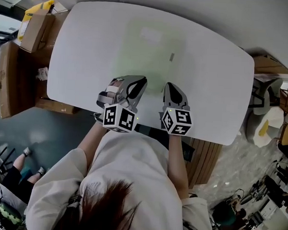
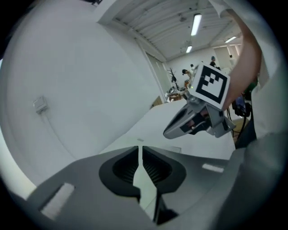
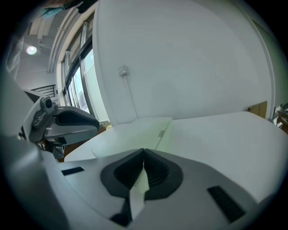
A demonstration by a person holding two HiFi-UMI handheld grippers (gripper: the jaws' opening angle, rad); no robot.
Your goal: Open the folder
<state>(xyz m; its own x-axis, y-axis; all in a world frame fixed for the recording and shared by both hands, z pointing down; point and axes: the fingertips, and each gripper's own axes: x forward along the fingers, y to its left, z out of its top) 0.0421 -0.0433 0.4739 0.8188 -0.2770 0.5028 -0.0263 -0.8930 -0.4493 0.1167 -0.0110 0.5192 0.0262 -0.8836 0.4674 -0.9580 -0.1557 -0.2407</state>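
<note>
Pale-green folder (image 1: 147,49) lies flat on the bench (image 1: 218,92) just ahead of left gripper (image 1: 142,80) and right gripper (image 1: 168,85), their fingers (image 3: 156,173) closed and empty, seemingly poised for its edge.

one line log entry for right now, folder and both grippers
folder: closed, flat on white table | left gripper: shut, empty | right gripper: shut, empty | both by folder's near edge
</note>
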